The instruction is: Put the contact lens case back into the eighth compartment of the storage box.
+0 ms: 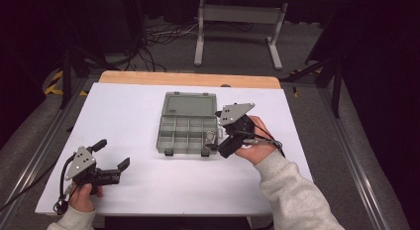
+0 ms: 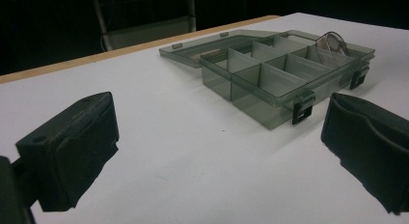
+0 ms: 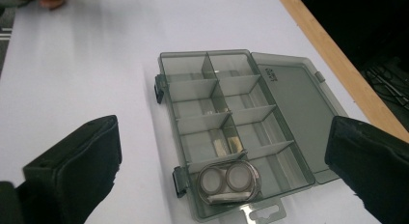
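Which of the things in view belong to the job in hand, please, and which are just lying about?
Part of the job:
- compartment box, lid open flat
- small clear case with two round wells, lying in an end compartment
- right gripper, jaws open beside the box

Just about:
- left gripper, open, apart from the box
- white table
- metal stand on the floor behind

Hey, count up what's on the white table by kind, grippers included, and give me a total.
Compartment boxes, lid open: 1
Small clear two-ring cases, inside the box: 1
Hand-held grippers: 2, the left gripper and the right gripper, both open with nothing between their jaws
Total: 4
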The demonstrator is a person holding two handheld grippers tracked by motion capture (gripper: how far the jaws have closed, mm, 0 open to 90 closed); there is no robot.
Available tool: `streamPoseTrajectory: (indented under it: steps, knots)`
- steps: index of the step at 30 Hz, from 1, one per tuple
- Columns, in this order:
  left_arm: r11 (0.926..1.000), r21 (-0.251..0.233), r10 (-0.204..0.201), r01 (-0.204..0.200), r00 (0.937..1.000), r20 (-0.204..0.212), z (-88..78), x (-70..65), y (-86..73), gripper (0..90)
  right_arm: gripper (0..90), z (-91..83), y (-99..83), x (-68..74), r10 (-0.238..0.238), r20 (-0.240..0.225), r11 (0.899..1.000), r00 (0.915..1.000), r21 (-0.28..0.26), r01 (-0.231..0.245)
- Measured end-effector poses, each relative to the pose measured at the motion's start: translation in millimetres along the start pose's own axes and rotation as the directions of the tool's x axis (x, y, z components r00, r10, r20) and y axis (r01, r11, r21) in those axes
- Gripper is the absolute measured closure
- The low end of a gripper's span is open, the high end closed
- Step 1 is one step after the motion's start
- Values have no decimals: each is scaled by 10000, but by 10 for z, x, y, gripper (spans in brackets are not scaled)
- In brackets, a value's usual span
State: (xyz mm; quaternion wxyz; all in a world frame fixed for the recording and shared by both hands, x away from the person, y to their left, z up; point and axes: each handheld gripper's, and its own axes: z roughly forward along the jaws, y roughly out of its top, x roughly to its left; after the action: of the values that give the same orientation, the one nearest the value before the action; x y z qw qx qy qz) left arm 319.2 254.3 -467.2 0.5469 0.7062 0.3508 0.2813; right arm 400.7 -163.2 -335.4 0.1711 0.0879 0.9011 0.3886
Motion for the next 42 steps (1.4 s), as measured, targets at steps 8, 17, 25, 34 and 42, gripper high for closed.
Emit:
streamPoseTrajectory:
  steps: [8, 17, 25, 34, 42]
  knots:
    - [10000, 1, 11, -11, 10000, -16, -1, -1, 0, 4, 2, -168, -125, 138, 598, 557, 9967, 9967, -586, -565]
    - [10000, -8, 21, -21, 10000, -22, -3, -2, 1, 4, 2, -253, -397, 304, 1283, 968, 9850, 9870, -1279, -1155]
    - [10000, 3, 23, -23, 10000, -39, -4, -5, 1, 4, 2, -312, -897, 457, 2211, 1235, 9507, 9674, -2483, -1856]
    - [10000, -30, 34, -34, 10000, -43, -2, -6, 0, 3, 1, -282, -1416, 580, 3065, 1551, 9185, 9391, -3071, -2491]
    - [10000, -29, 48, -48, 10000, -47, -6, -9, 1, 3, 2, -270, -1593, 601, 3597, 1642, 8945, 9185, -3406, -2894]
